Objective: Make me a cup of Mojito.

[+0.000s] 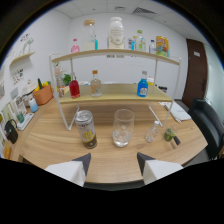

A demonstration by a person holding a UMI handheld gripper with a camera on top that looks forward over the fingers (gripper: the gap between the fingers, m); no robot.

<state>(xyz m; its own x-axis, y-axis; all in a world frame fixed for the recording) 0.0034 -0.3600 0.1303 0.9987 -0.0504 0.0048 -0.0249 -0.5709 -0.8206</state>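
Starting at the far left, a wall shelf (pixel 22 57) hangs above the bench (pixel 50 145), and small items crowd the bench edge below it: a dark object (pixel 10 131), a light blue cup (pixel 33 105) and an orange pot (pixel 43 94) holding green and yellow things. A two-tier white-framed rack (pixel 112 56) stands on the bench beyond the drink things. On its lower tier, from the left, sit a red bottle (pixel 74 88), a clear bottle (pixel 96 84) and a blue bottle (pixel 142 87); the upper tier carries a pink bottle (pixel 75 46), a large white jar (pixel 116 32) and several colourful containers (pixel 161 46) (labels too small to read). In front of the rack, a can (pixel 86 129) with a yellow-and-dark label stands upright on the wood, and just beside it to the right stands a tall clear glass (pixel 122 128) with what looks like ice at the bottom. Further right is a smaller clear glass (pixel 152 133), then a small green object (pixel 169 135) near the bench's rim, with papers (pixel 176 111) lying behind it. A dark chair (pixel 210 125) and a brown door (pixel 194 70) close off the right side. The gripper (pixel 113 161) hovers over the near edge of the bench, its two white fingers (pixel 70 172) spread apart and holding nothing; the tall glass lies just ahead of the gap between them, the can slightly left of that line.
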